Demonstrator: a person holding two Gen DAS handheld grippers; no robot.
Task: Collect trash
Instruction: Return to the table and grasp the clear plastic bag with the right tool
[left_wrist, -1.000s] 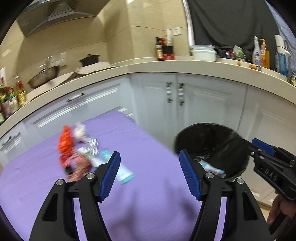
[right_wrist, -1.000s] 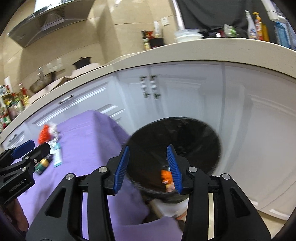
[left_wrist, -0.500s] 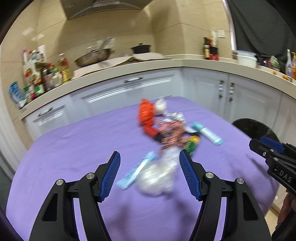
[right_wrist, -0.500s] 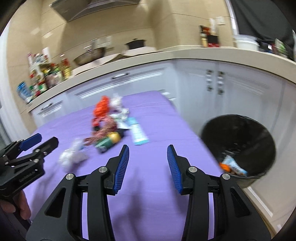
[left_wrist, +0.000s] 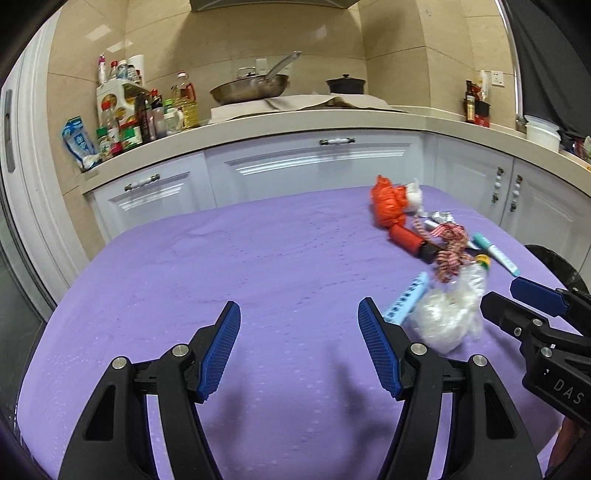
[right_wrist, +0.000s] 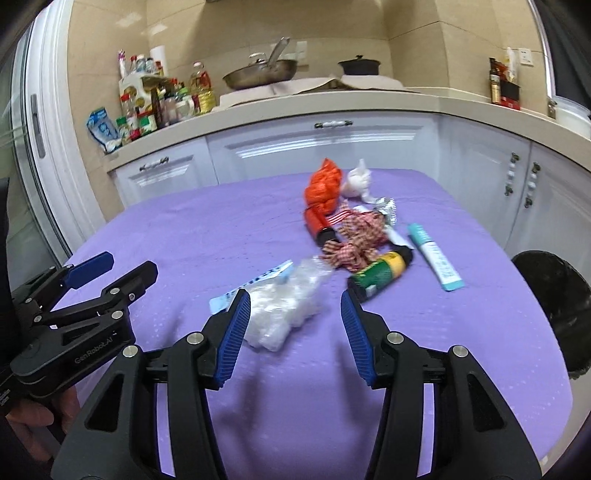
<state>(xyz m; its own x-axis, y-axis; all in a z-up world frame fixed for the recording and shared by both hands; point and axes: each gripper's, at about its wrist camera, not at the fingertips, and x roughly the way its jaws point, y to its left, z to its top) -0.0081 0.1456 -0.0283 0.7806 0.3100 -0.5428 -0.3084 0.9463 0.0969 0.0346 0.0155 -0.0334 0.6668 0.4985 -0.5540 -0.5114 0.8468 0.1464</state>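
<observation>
Purple cloth covers the worktop (right_wrist: 184, 236), on which the uncollected trash is listed as one loose heap, right of centre.

Item, clear crumpled plastic bag (right_wrist: 291, 306): nearest piece, lying just ahead of the right hand-held gripper (right_wrist: 295, 328), slightly toward its left jaw; no contact is seen. Its long axis runs diagonally, from the near left to the far right.

Item, pale blue flat packet (right_wrist: 251, 286): tucked against the bag's far-left side, lying along the same diagonal.

Item, green and yellow bottle (right_wrist: 380, 275): on its side, just beyond the right jaw's tip.

Items farther back: red-and-white checked ribbon (right_wrist: 354, 240), red tube (right_wrist: 319, 221), orange netting (right_wrist: 325, 184), white wad (right_wrist: 356, 181), teal-and-white tube (right_wrist: 436, 258).

Receptacle, black bin (right_wrist: 554, 295): standing off the worktop's right edge, well apart from the heap.

Right hand-held gripper: empty, jaws moderately apart, having just been opening, with nothing between the pads.

Left hand-held gripper (left_wrist: 299, 347): empty, jaws wide, held over bare cloth; from it the plastic bag (left_wrist: 450, 314) lies off to the right, outside its right jaw.

Judgement: the right hand is the nearer and better aligned. The coming grasp is reckoned to depend on a short advance with a slight shift left, so that the bag is straddled across its narrow width.
</observation>
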